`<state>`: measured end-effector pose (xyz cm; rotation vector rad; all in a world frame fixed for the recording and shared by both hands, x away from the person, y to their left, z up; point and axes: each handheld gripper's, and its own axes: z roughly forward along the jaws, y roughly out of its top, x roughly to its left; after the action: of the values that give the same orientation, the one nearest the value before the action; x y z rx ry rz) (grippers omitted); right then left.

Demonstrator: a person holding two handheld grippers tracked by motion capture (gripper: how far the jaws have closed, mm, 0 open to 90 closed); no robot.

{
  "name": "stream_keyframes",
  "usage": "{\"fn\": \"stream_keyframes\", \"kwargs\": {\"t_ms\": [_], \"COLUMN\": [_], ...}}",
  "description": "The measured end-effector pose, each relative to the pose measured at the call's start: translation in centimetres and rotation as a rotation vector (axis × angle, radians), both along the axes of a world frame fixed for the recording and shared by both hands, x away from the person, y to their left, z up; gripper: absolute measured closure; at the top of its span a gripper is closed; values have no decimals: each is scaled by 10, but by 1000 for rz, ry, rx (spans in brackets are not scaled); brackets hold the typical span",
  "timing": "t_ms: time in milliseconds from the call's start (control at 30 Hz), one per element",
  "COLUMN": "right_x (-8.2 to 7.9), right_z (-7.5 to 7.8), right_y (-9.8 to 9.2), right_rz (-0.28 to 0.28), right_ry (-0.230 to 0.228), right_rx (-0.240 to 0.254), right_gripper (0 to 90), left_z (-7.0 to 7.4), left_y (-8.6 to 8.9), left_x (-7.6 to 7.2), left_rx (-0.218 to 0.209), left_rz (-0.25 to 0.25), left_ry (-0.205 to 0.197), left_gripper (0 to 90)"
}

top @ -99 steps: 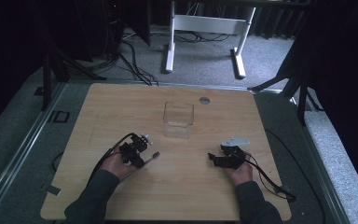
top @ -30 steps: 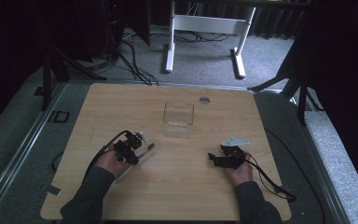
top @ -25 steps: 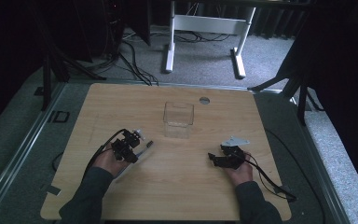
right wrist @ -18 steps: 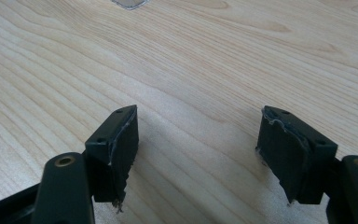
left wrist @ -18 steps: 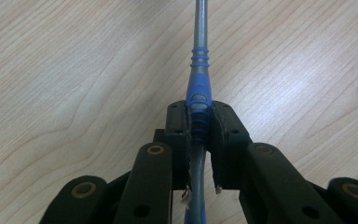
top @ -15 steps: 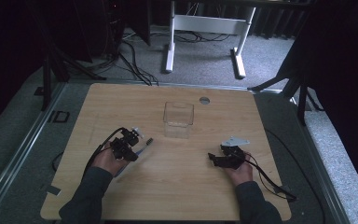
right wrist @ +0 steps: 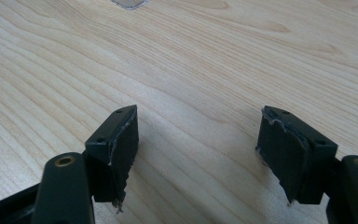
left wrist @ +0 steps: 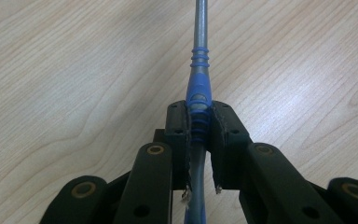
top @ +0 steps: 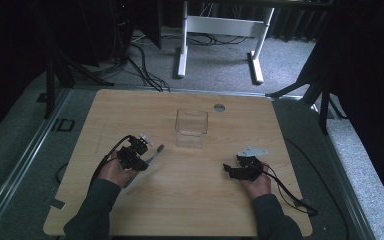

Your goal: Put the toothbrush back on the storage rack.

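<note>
From above, your left tool [top: 139,150] is pinching a thin grey pen with a blue grip [top: 154,153]. The pen sticks out toward the clear plastic box [top: 191,128], which stands near the middle of the light wooden table [top: 195,200]. The pen's tip is not at the box yet; the two are apart. Your right tool [top: 236,170] rests low over the table on the other side, well apart from the pen.

In the left gripper view, the pads are pressed on the blue ribbed grip [left wrist: 199,100], and the grey shaft points away over the wood. The grab looks done.

In the right gripper view, the two black jaws are spread wide with nothing between them, just bare wood.

I think what is left is to carry the pen to the box and drop it in.
</note>
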<state>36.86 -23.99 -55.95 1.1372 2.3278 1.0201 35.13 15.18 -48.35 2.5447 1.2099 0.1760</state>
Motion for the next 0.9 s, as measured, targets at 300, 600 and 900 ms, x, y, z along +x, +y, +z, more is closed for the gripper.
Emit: {"fn": "stream_keyframes", "kwargs": {"t_ms": [300, 600, 900], "right_x": [0, 0, 0], "right_z": [0, 0, 0], "right_y": [0, 0, 0], "right_rz": [1, 1, 1], "right_ry": [1, 1, 1], "right_rx": [-1, -1, -1], "right_gripper": [286, 286, 286], "left_z": [4, 8, 10], "left_y": [1, 3, 1], "left_x": [-1, -2, -3], "left_rx": [-28, -53, -67], "left_rz": [18, 28, 30], "left_ry": [-47, -86, -127], "left_gripper": [785, 785, 785]}}
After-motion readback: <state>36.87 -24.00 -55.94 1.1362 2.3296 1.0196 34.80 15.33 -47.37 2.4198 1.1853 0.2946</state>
